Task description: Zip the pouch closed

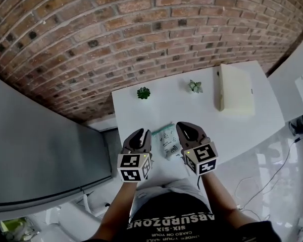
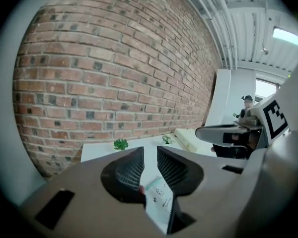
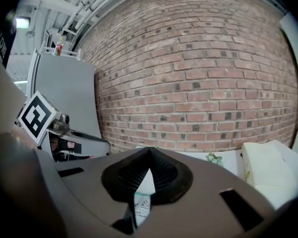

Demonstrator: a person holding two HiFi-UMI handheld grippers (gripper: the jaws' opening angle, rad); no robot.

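Note:
A small clear pouch point(image 1: 167, 141) with green trim and print lies flat on the white table point(image 1: 136, 112), near its front edge. Both grippers hang above the table, one on each side of the pouch, and neither touches it. My left gripper point(image 1: 140, 132) is open, and the pouch point(image 2: 159, 195) shows through the gap between its jaws in the left gripper view point(image 2: 149, 150). My right gripper point(image 1: 188, 127) is shut with its tips together point(image 3: 149, 150). Below those tips a slice of the pouch point(image 3: 143, 200) is visible. Nothing is held.
Two small green plants point(image 1: 143, 92) point(image 1: 195, 86) stand at the table's far side by the brick wall point(image 1: 141, 29). A cream box point(image 1: 236, 89) sits at the far right. A grey panel point(image 1: 40, 150) runs along the left. Cables point(image 1: 272, 180) trail on the floor at right.

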